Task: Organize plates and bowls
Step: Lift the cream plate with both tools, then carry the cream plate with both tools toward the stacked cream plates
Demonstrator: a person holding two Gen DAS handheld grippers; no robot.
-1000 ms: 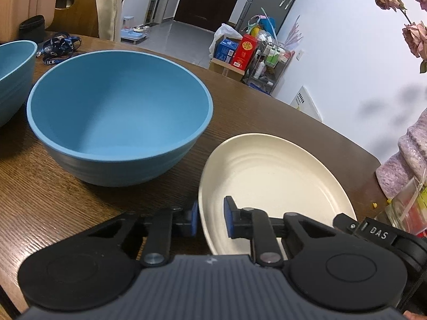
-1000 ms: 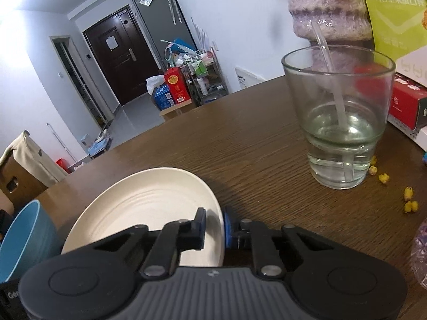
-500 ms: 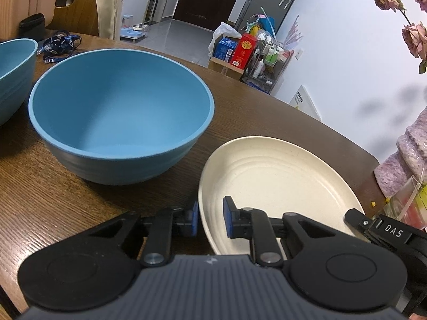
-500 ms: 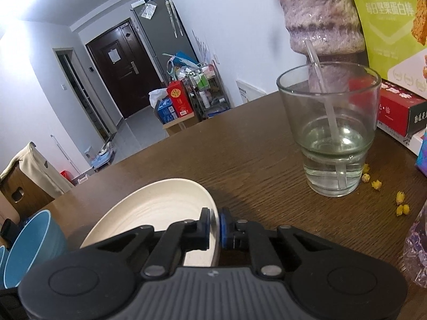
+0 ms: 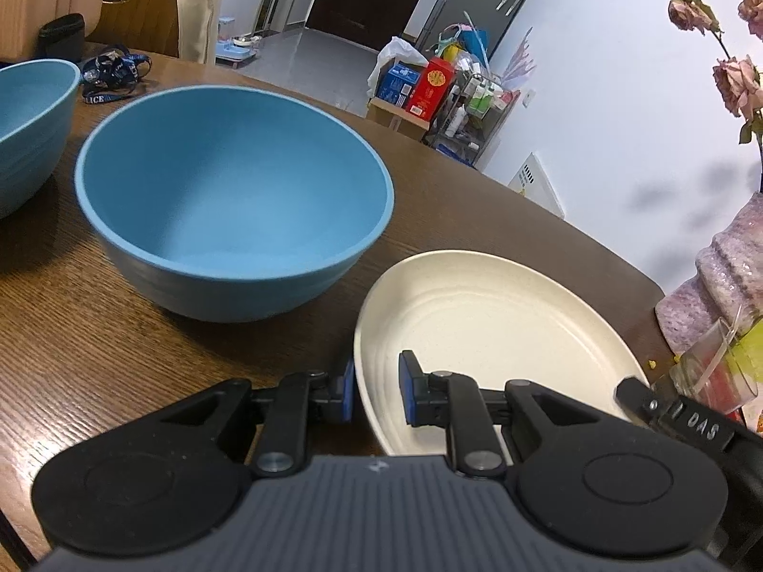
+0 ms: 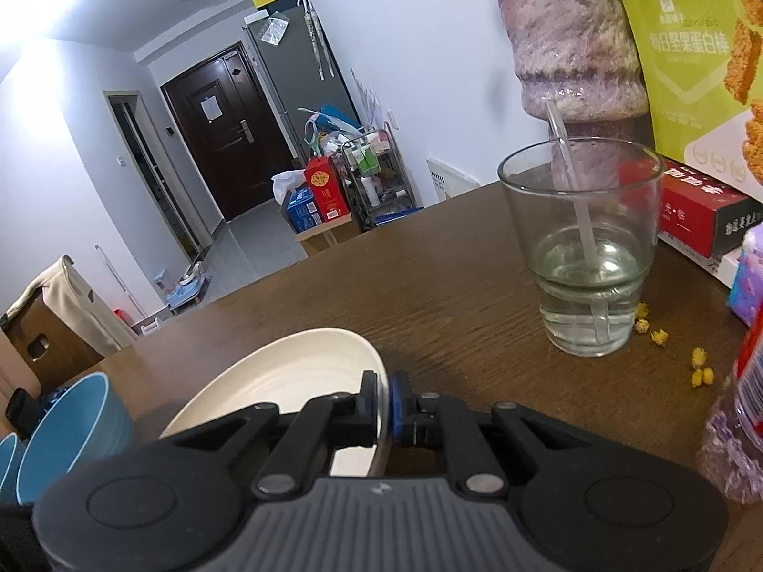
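A cream plate (image 5: pixel 496 329) lies on the brown wooden table, tilted up at its right side. My right gripper (image 6: pixel 382 405) is shut on the plate's right rim (image 6: pixel 305 367) and holds that edge raised. My left gripper (image 5: pixel 376 393) straddles the plate's left rim with a gap between the pads and the rim. A large blue bowl (image 5: pixel 233 195) stands just left of the plate. A second blue bowl (image 5: pixel 28 128) is at the far left. Both bowls show in the right wrist view (image 6: pixel 71 424).
A glass of water with a straw (image 6: pixel 584 248) stands right of the plate, with a fuzzy purple vase (image 6: pixel 572 47), snack boxes (image 6: pixel 701 209) and yellow crumbs (image 6: pixel 698 367) beside it. A blue lanyard (image 5: pixel 114 71) lies at the table's far left.
My right gripper has closed on the plate's rim and lifted it, tilting the plate. The left gripper has barely moved.
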